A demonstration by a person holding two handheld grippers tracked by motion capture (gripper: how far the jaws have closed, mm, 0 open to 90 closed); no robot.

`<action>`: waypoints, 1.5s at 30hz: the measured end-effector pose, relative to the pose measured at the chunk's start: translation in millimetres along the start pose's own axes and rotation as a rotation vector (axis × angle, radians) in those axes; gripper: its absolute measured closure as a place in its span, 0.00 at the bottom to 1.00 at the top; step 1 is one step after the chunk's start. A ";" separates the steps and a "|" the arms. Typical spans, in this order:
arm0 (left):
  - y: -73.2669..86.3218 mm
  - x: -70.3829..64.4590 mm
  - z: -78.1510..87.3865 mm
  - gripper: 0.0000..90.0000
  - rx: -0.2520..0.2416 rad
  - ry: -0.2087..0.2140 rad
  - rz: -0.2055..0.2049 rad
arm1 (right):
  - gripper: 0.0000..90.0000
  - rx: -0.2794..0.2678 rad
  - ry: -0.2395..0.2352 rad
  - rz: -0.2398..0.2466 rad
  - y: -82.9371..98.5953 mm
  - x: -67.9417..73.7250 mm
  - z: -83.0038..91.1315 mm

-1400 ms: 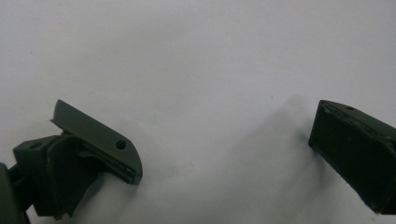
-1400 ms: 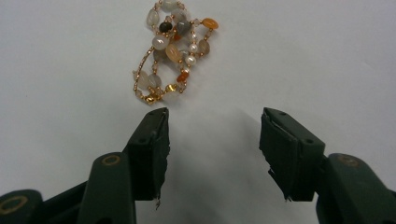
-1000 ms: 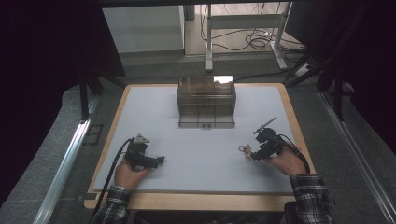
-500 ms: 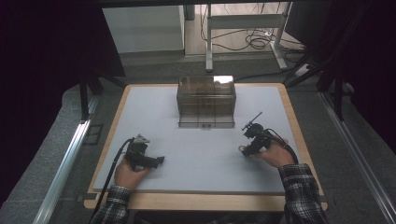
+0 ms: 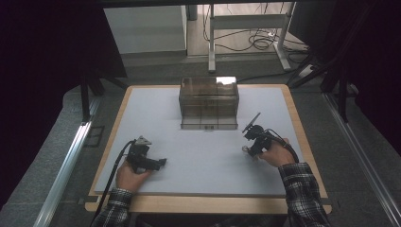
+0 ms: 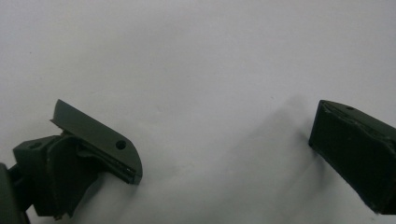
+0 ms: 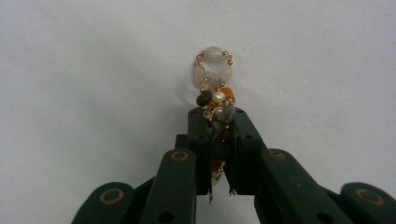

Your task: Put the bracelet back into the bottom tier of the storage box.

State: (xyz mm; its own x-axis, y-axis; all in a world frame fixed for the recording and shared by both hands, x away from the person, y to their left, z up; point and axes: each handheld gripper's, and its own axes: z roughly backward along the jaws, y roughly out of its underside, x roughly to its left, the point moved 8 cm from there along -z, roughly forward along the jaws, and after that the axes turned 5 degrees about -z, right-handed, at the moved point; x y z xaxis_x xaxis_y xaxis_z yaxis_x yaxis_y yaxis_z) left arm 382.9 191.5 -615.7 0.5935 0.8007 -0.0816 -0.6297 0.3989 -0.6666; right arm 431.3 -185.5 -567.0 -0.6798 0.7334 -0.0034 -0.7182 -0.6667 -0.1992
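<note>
A beaded bracelet (image 7: 214,86) of white, grey and orange stones with small gold beads hangs pinched between the jaws of my right gripper (image 7: 218,115), over the white mat. From above, the right gripper (image 5: 250,142) sits at the mat's right side, just right of and in front of a smoky clear box (image 5: 208,102), with the bracelet (image 5: 247,149) dangling at its tip. My left gripper (image 5: 158,163) rests low on the mat at the front left, its jaws wide apart with nothing between them; its fingers (image 6: 100,140) frame bare mat.
The smoky clear box stands at the back centre of the white mat (image 5: 203,156), which lies on a wooden table (image 5: 208,204). Dark curtains flank both sides. Desk legs and cables (image 5: 255,42) lie on the floor beyond the table.
My right gripper, with the bracelet in it, has moved left and forward toward the box's right front corner. The left gripper has stayed put.
</note>
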 end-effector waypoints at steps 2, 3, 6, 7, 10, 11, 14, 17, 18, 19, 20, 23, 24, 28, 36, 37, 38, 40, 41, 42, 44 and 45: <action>0.0 0.0 0.0 0.00 0.000 0.000 0.000 | 0.89 -0.004 -0.005 -0.003 -0.1 -0.1 1.1; 0.0 0.0 0.0 0.00 0.000 0.000 0.000 | 0.90 -0.010 -0.008 -0.008 -0.4 -0.3 2.6; 0.0 0.0 0.0 0.00 0.000 0.000 0.000 | 0.90 -0.028 -0.020 -0.012 -1.0 -0.2 8.3; 0.0 0.0 0.0 0.00 0.000 0.000 0.000 | 0.90 -0.029 -0.022 -0.011 -0.8 0.4 10.4; 0.0 0.0 0.0 0.00 0.000 0.000 0.000 | 0.90 -0.042 -0.023 0.005 -1.5 1.5 16.1; 0.0 0.0 0.0 0.00 0.000 0.000 0.000 | 0.90 -0.048 -0.022 0.008 -2.0 1.9 17.8; 0.0 0.0 0.0 0.00 0.000 0.000 0.000 | 0.90 -0.059 -0.022 0.017 -3.5 2.2 22.8; 0.0 0.0 0.0 0.00 0.000 0.000 0.000 | 0.90 -0.065 -0.019 0.028 -5.5 3.2 27.9; 0.0 0.0 0.0 0.00 0.000 0.000 0.000 | 0.90 -0.067 -0.019 0.032 -6.2 3.7 30.0; 0.0 -0.1 0.0 0.00 0.000 0.000 0.001 | 0.90 -0.076 -0.013 0.040 -8.3 4.6 34.1; 0.0 0.0 0.0 0.00 0.000 0.000 0.000 | 0.90 -0.076 -0.013 0.040 -8.3 4.6 34.1; 0.0 -0.1 0.0 0.00 0.000 0.000 0.001 | 0.90 -0.091 -0.006 0.048 -11.4 5.4 40.5; 0.0 0.0 0.0 0.00 0.000 0.000 0.000 | 0.90 -0.098 -0.007 0.049 -12.5 5.7 42.7; 0.0 0.0 0.0 0.00 0.000 0.000 0.000 | 0.90 -0.118 -0.018 0.053 -15.5 7.0 48.8; 0.0 0.0 0.0 0.00 0.000 0.000 0.000 | 0.91 -0.193 -0.066 0.055 -21.6 9.5 51.3; 0.0 0.0 0.0 0.00 0.000 0.000 0.000 | 0.91 -0.205 -0.071 0.052 -22.7 9.9 51.4; 0.0 -0.1 0.0 0.00 0.000 0.000 0.000 | 0.91 -0.220 -0.074 0.054 -24.1 10.1 51.5; 0.0 0.0 0.0 0.00 0.000 0.000 0.001 | 0.91 -0.246 -0.079 0.047 -26.6 11.4 51.9; 0.0 0.0 0.0 0.00 0.000 0.000 0.000 | 0.91 -0.261 -0.082 0.049 -28.0 11.4 51.9; 0.0 -0.1 0.0 0.00 0.000 0.000 0.001 | 0.91 -0.275 -0.084 0.049 -29.1 11.4 51.9; 0.0 0.0 0.0 0.00 0.000 0.000 0.001 | 0.91 -0.301 -0.088 0.048 -31.1 12.4 51.4; 0.0 0.0 0.0 0.00 0.000 0.000 0.000 | 0.91 -0.316 -0.090 0.048 -32.1 12.8 51.0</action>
State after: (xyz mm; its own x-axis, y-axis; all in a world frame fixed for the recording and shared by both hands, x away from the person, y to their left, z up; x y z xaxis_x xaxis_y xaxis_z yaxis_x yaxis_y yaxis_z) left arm 382.9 191.5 -615.7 0.5936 0.8006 -0.0818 -0.6298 0.3989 -0.6665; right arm 438.1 -161.5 -510.7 -0.7324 0.6778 0.0637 -0.6129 -0.6158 -0.4951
